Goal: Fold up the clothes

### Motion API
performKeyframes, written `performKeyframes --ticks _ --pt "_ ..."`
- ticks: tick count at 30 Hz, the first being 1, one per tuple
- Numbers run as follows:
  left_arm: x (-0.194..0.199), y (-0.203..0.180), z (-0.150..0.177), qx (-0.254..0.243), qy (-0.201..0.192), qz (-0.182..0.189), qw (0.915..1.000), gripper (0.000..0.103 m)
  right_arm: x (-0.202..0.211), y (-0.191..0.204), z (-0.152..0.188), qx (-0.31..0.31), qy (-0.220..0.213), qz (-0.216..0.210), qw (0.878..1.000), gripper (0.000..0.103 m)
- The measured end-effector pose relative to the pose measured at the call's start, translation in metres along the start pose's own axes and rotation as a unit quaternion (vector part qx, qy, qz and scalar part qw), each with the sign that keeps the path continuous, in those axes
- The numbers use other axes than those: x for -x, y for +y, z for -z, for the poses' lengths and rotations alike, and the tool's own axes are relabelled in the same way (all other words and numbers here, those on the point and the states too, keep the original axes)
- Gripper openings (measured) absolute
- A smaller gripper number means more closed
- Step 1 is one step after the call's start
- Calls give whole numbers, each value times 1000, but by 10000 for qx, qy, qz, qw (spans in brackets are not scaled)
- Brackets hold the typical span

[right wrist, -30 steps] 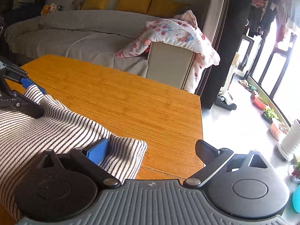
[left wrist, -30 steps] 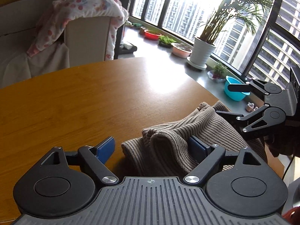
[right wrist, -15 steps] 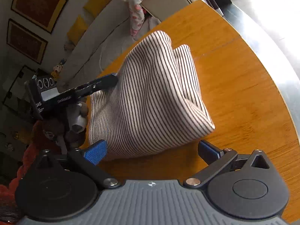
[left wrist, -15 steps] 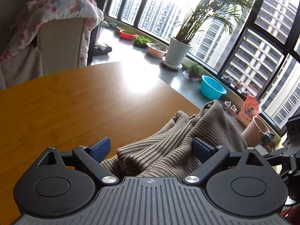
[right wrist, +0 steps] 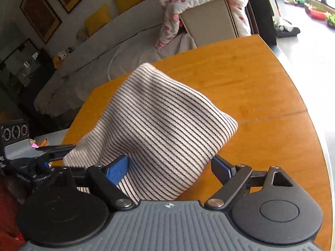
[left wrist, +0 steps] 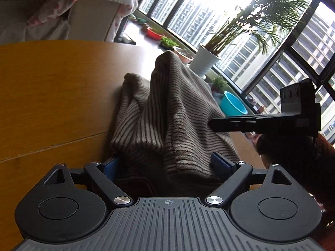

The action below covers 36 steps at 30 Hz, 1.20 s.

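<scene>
A living room with a grey sofa [right wrist: 117,48] and tall windows [left wrist: 240,31]; a wooden bench [right wrist: 261,96] carries the work. The left hand-held gripper [left wrist: 167,165] has its blue pads spread wide, with the striped knit garment [left wrist: 173,108] bunched between them; whether they press the cloth cannot be told. The right hand-held gripper [right wrist: 169,167] likewise stands spread, the garment [right wrist: 165,125] lying in the gap and against its left pad. The garment rises from both hand-held grippers in a tented heap, its long axis running away from each camera toward the bench centre; both are equally near it, at opposite edges. Beyond the garment, by the windows, stand a potted palm [left wrist: 206,62] and a blue basin [left wrist: 232,106], whose contents cannot be seen. The next move appears to turn on closing upon these edges.
</scene>
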<state>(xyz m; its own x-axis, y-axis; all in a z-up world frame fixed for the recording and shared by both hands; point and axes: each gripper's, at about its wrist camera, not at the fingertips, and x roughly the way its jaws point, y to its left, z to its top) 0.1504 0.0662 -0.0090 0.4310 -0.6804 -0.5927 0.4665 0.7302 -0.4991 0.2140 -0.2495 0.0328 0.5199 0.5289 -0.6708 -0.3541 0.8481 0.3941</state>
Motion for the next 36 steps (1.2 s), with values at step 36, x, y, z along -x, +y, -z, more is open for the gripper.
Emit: performKeyframes --ticks 36 --pt "23 11 15 325 -645 -1926 9786 66 -22 179 130 3613 -1748 2411 8836 89"
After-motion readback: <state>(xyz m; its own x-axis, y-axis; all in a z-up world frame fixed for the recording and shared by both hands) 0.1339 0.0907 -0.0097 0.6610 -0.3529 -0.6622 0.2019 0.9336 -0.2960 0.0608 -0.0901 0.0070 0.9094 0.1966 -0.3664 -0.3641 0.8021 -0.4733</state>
